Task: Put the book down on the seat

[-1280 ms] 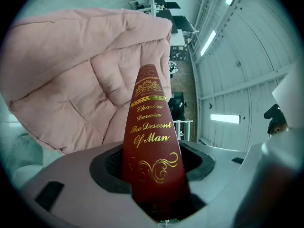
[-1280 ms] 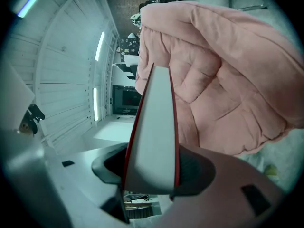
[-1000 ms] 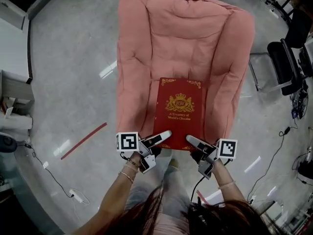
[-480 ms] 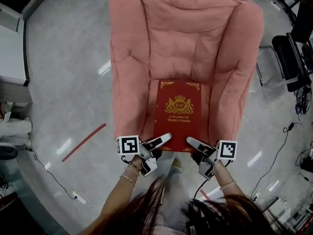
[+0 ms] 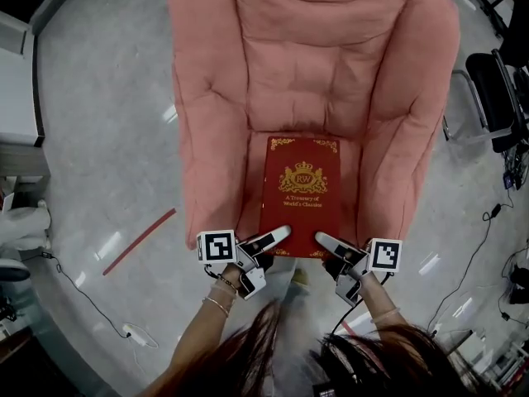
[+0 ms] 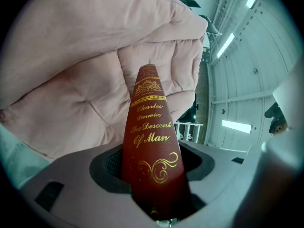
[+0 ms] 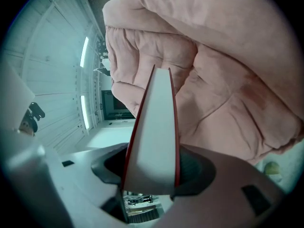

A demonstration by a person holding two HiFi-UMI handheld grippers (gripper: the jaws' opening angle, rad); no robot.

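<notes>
A thick red book [image 5: 302,193] with gold lettering lies flat over the seat cushion of a pink padded armchair [image 5: 314,64]. My left gripper [image 5: 281,236] is shut on the book's near left corner; in the left gripper view the gold-printed spine [image 6: 149,141] fills the gap between the jaws. My right gripper [image 5: 324,241] is shut on the near right corner, where the white page edge [image 7: 154,146] sits between the jaws. Whether the book rests on the cushion I cannot tell.
The armchair's arms rise on both sides of the book. Black office chairs [image 5: 504,89] stand at the right. A red strip [image 5: 140,240] and a cable [image 5: 83,292] lie on the grey floor at the left. A white cabinet [image 5: 16,106] stands at the left edge.
The armchair has grown larger in the head view and the book sits lower into the seat. Both grippers keep their hold on the near corners.
</notes>
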